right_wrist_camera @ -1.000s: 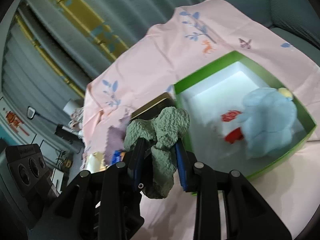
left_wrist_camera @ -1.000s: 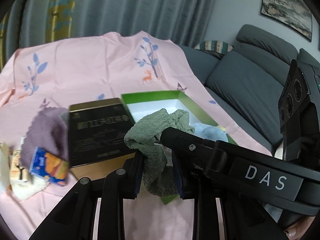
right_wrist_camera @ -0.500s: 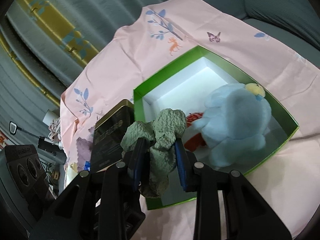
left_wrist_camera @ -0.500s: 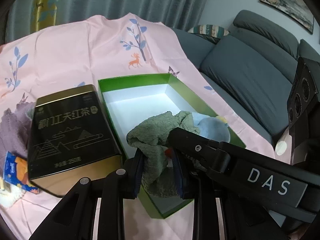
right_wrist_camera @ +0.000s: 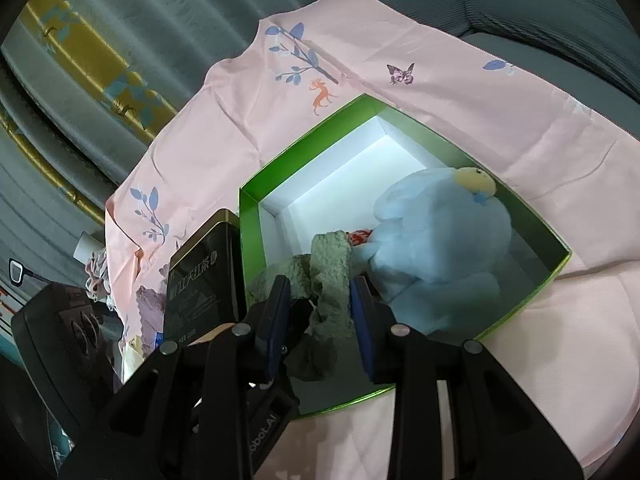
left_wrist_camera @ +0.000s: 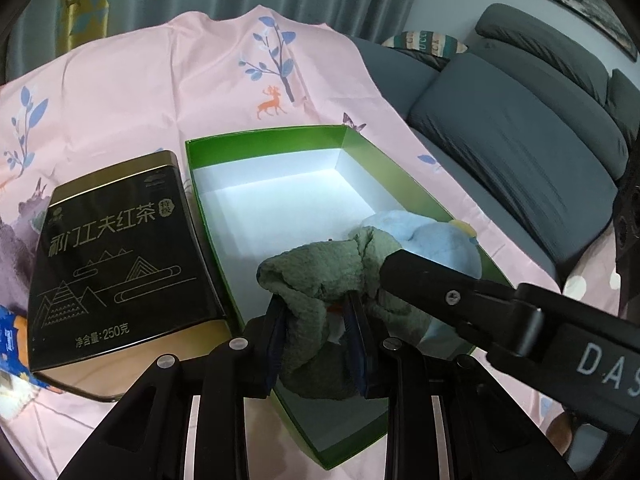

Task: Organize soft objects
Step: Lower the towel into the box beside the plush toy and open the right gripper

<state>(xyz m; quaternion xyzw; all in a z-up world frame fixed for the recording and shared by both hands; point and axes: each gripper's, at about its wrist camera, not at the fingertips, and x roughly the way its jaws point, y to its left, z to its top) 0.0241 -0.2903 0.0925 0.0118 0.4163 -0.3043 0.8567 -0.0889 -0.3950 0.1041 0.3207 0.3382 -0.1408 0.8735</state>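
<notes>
My left gripper (left_wrist_camera: 316, 332): closed on the green cloth (left_wrist_camera: 320, 280), which bunches between my two blue-padded fingers (left_wrist_camera: 275, 336) and spills over their tips.
My right gripper (right_wrist_camera: 318, 312): its fingers stand either side of the same cloth (right_wrist_camera: 326, 280); the cloth touches the right-hand pad, while a dark gap shows beside the left-hand one, so I cannot tell whether this one is clamped or slack.
Green cloth: a crumpled terry bundle, over the near end of the box (left_wrist_camera: 216, 236), inside its rim; whether it rests on the box floor I cannot tell.
Box: green walls, white floor, open top, lying on the pink sheet (left_wrist_camera: 140, 92). Its far half shows bare white floor.
Blue plush toy (right_wrist_camera: 444, 248): inside the box, against its right wall, touching the cloth; a pale yellow patch (right_wrist_camera: 474, 180) sits at its far end.
Red item (right_wrist_camera: 360, 235): a small bit inside the box, wedged between the cloth and the plush toy, too hidden to identify.
Black tin (left_wrist_camera: 116, 256): flat on the sheet just left of the box, gold lettering facing up.
Purple cloth (right_wrist_camera: 151, 300): on the sheet left of the box, beyond the tin.
Blue packet (left_wrist_camera: 14, 340): left of the box, at the tin's near left corner.
Sofa (left_wrist_camera: 520, 128): grey, right of the box, beyond the sheet's edge.
</notes>
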